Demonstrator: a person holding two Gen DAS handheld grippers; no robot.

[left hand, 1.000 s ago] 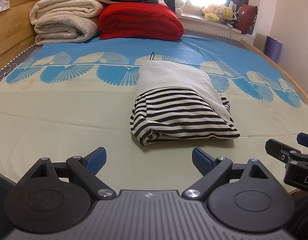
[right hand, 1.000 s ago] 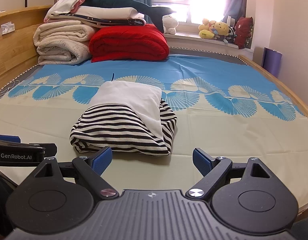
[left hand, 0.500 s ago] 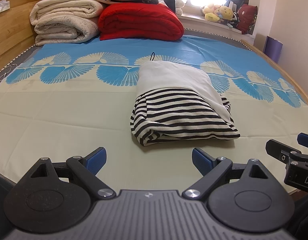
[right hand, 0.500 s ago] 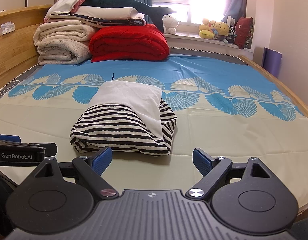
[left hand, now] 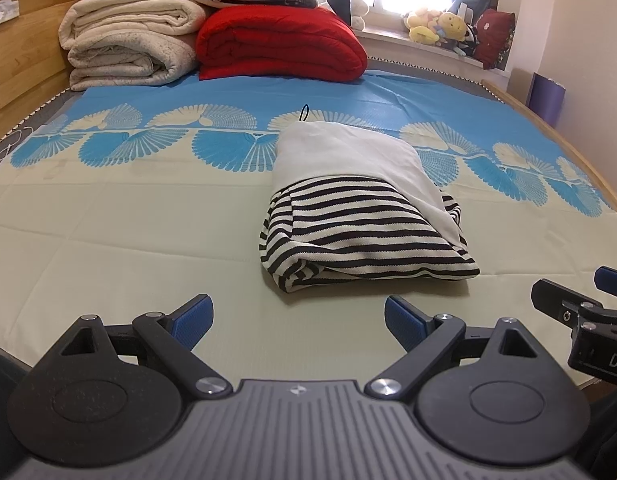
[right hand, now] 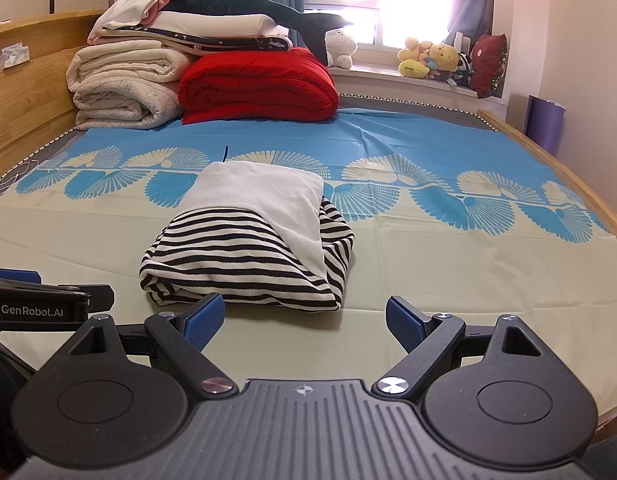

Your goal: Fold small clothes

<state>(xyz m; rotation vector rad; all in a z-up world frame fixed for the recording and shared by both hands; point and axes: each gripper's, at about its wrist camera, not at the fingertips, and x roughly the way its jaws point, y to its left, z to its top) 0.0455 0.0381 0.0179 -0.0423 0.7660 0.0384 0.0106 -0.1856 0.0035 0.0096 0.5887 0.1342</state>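
No change since the earlier frames — my left gripper (left hand: 298,318) and right gripper (right hand: 304,318) hang with jaws spread, empty; the folded striped garment (left hand: 360,236) lies centre frame, untouched, on the bed sheet (left hand: 108,232).

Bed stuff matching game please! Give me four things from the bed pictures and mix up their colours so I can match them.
Things:
1. top
2. quilt
3. sheet
4. bear

Colours:
A. yellow
B. blue with cream fans
C. black and white stripes
D. red

Pairs: 1-C, 2-D, 3-B, 4-A
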